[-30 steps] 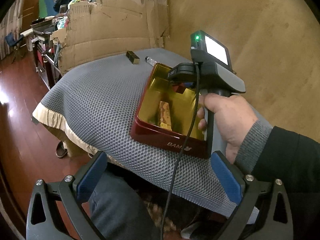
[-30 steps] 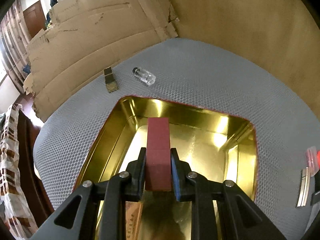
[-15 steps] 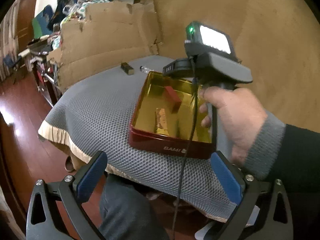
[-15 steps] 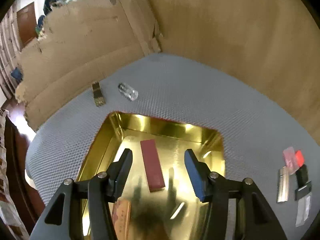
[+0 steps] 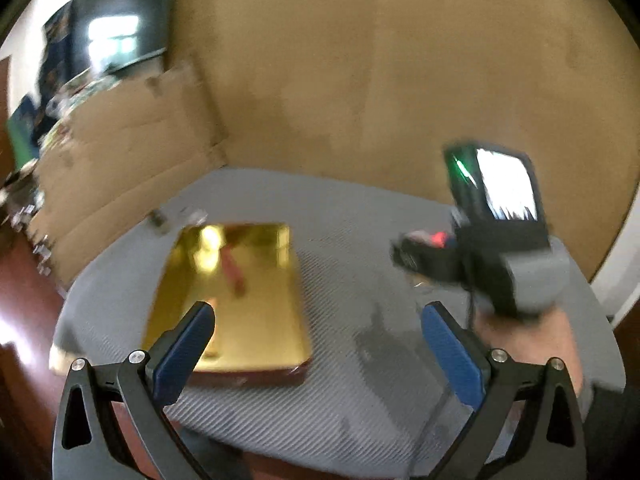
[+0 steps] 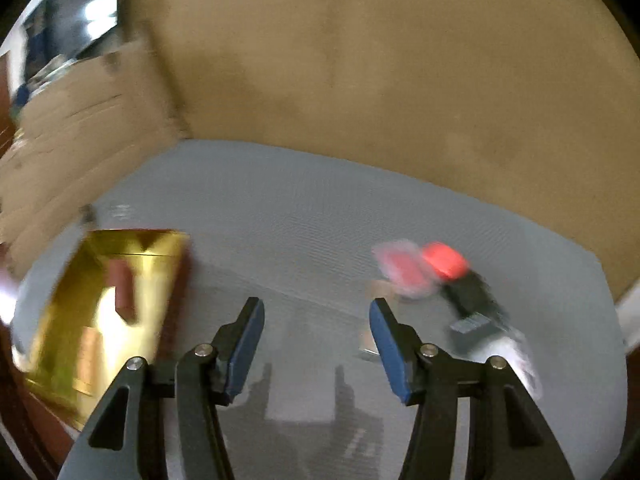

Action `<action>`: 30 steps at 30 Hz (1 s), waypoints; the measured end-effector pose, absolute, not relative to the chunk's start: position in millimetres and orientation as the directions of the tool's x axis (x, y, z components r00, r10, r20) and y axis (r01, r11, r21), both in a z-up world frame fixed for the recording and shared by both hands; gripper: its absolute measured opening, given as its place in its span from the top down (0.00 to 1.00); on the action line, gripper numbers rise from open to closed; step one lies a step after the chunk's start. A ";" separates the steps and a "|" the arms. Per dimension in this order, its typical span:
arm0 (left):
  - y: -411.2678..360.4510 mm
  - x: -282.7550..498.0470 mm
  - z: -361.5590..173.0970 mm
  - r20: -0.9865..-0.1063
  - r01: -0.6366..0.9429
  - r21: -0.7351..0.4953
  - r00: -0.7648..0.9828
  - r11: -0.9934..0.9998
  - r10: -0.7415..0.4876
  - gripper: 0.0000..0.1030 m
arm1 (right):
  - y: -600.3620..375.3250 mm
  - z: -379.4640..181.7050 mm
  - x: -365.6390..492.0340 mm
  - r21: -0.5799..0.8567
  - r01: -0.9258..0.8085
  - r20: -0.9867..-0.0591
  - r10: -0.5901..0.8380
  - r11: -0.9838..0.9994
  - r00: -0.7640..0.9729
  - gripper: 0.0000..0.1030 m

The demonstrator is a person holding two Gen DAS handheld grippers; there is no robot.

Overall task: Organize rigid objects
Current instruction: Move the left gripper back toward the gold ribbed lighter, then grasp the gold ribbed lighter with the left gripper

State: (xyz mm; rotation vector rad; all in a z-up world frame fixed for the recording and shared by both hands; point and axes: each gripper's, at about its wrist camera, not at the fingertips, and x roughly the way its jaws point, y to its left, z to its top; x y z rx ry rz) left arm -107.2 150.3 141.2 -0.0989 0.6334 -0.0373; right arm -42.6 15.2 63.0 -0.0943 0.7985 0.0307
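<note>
The dark red block (image 5: 234, 274) lies flat inside the gold tin (image 5: 276, 320), its long axis running from the tin's near end toward its far end. The tin sits toward the grey cushion's (image 5: 344, 248) left edge. The left gripper (image 5: 318, 344) and right gripper (image 6: 316, 338) are both spread, holding nothing. Blurred red and black items (image 6: 444, 276) lie near the cushion's right edge.

Motion blur smears the small red and black items (image 6: 448, 280) into shapes, perhaps clips, past telling.
</note>
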 end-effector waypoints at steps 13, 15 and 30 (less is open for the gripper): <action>32.0 6.9 90.0 -0.672 0.142 -0.014 0.732 0.990 -0.115 0.01 | -173.0 44.4 -119.2 0.092 0.209 -0.721 -0.080 0.974 0.689 0.45; 14.5 22.4 69.3 -0.703 0.174 0.019 0.702 0.985 -0.110 0.01 | -192.8 37.2 -133.1 0.119 0.228 -0.726 -0.072 0.966 0.684 0.45; -24.8 113.9 -6.7 -0.817 0.090 0.076 0.576 0.993 0.010 0.12 | -253.3 20.2 -182.3 0.149 0.254 -0.717 -0.073 0.956 0.693 0.45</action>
